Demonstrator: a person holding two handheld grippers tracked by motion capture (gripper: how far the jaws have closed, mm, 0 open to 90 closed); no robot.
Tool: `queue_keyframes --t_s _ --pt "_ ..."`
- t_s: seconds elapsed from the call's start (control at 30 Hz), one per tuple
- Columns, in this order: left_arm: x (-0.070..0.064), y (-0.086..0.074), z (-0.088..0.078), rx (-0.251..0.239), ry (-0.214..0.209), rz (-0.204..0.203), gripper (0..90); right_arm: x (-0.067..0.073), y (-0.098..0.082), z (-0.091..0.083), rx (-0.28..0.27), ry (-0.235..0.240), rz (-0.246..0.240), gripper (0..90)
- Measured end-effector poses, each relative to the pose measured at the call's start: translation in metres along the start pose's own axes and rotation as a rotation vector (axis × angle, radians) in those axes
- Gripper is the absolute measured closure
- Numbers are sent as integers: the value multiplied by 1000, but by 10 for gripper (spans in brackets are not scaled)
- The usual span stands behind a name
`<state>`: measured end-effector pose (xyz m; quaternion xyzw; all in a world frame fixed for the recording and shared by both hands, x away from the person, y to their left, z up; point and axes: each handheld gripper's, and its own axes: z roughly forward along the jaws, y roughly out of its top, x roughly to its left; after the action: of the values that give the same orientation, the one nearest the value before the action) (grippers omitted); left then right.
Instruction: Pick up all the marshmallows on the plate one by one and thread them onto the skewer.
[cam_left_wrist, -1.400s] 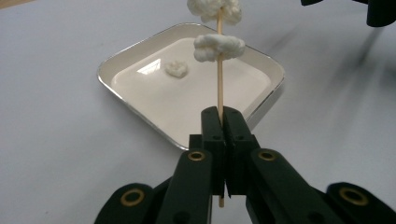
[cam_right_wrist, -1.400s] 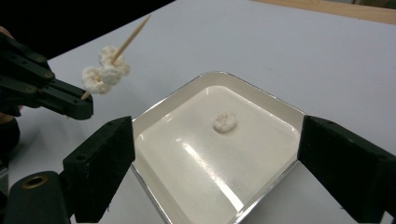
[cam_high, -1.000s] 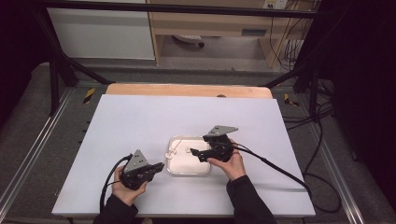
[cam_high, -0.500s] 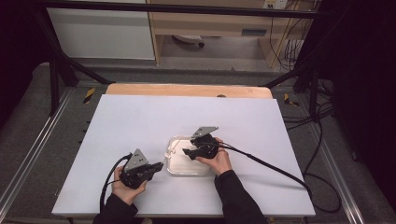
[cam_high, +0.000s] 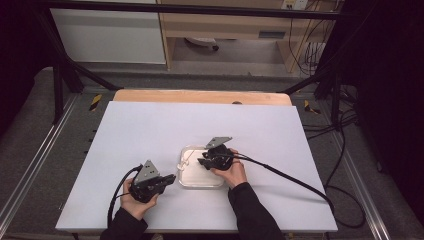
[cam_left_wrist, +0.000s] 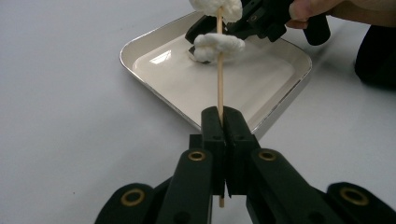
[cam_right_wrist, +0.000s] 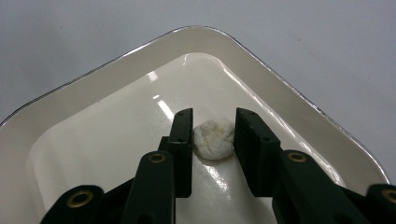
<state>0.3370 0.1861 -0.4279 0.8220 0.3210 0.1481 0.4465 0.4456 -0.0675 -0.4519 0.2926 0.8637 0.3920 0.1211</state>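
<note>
My left gripper (cam_left_wrist: 223, 114) is shut on a thin wooden skewer (cam_left_wrist: 219, 70) that carries two white puffy pieces (cam_left_wrist: 218, 45) and reaches out over the shiny white tray (cam_left_wrist: 154, 88). In the high view this gripper (cam_high: 172, 177) lies just left of the tray (cam_high: 186, 179). My right gripper (cam_right_wrist: 214, 116) is down inside the tray (cam_right_wrist: 116, 70), and its jaws have just been closing. A loose white piece (cam_right_wrist: 214, 139) rests on the tray floor between its pads, which stand right at its sides without squeezing it. From above, the right gripper (cam_high: 202, 162) sits over the tray's right half.
The tray lies near the front middle of a wide white table top (cam_high: 150, 130). A wooden strip (cam_high: 200, 96) runs along the table's far edge. Black cables (cam_high: 290, 180) trail from the grippers to the right and to the front left.
The right gripper has moved left and down into the tray, and its jaws have narrowed around the loose white piece. The left gripper and its skewer have stayed put.
</note>
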Motion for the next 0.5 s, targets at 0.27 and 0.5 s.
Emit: queue_keyframes --t_s 0.27,0.5 --pt "-1 0 0 -4 -4 6 887 1 6 -17 -48 24 34 739" --pt "-3 1 0 -13 -12 15 887 -2 9 -55 -147 87 97 742"
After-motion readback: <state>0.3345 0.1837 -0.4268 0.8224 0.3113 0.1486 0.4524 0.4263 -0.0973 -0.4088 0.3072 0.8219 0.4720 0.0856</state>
